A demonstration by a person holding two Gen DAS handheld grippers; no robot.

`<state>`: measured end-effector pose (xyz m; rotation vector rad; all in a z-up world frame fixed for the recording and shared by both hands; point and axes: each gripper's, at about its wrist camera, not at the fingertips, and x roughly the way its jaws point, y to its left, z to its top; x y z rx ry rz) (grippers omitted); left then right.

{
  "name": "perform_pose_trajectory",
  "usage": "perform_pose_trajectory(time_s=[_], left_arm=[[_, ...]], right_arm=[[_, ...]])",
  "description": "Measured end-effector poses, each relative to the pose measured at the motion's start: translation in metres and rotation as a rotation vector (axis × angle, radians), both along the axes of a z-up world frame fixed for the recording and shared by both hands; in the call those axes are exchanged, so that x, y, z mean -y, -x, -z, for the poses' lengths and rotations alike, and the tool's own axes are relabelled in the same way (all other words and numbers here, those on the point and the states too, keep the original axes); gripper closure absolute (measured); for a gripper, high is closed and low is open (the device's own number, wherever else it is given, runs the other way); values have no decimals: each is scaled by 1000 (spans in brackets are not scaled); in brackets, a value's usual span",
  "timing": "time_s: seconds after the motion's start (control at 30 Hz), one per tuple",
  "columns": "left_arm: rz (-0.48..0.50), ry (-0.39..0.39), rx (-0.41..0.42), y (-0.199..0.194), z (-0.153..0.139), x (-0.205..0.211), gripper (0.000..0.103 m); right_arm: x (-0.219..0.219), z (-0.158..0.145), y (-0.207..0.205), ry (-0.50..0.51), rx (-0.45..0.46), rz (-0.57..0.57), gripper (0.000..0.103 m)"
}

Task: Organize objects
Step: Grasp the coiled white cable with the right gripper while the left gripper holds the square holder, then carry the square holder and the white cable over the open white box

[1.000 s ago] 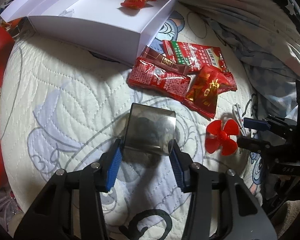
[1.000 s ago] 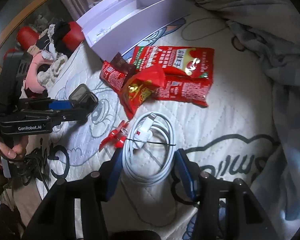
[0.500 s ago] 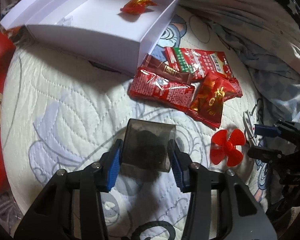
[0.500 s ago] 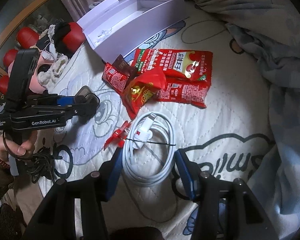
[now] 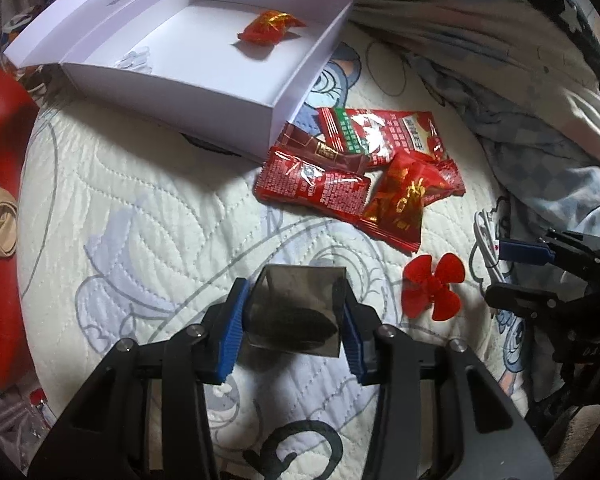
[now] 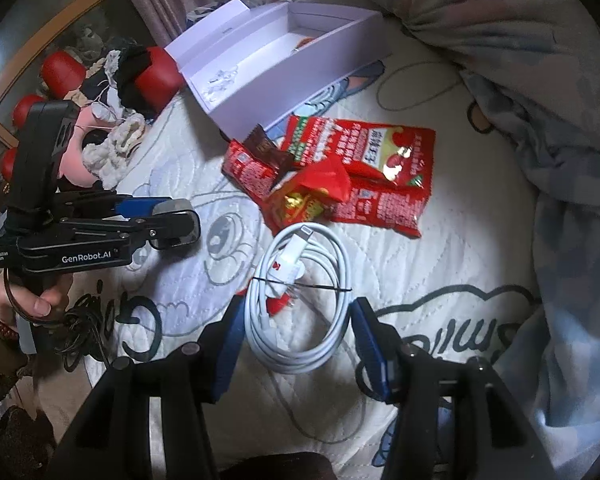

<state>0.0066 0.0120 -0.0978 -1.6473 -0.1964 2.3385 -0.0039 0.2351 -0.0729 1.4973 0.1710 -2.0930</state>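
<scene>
My left gripper (image 5: pixel 294 324) is shut on a dark smoky plastic case (image 5: pixel 296 308) and holds it above the quilt; it also shows in the right wrist view (image 6: pixel 176 222). An open white box (image 5: pixel 204 88) lies ahead with one red candy (image 5: pixel 270 28) inside. Several red snack packets (image 5: pixel 356 172) lie beside the box. My right gripper (image 6: pixel 296 336) is open around a coiled white cable (image 6: pixel 300 300) on the quilt. A red propeller (image 5: pixel 434 290) lies near it, partly under the cable in the right wrist view.
Rumpled bedding (image 6: pixel 520 60) borders the far and right sides. Red cushions and clothes (image 6: pixel 112 80) pile up at the left edge of the quilt (image 5: pixel 140 208).
My left gripper has lifted and carried the dark case forward toward the white box. My right gripper has crept slightly closer around the cable.
</scene>
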Motion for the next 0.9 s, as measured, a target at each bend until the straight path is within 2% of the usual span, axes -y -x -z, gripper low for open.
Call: perform_pose_trajectory(time_s=[0.57,0.9], left_arm=[[-29,16,-67,0,-38,15,62],[-38,7,-95,11,-63,38,62]], right_arm=[[51,-45,-4,4,-101,-140,49],[84,-59,7,15,-98,-181,49]])
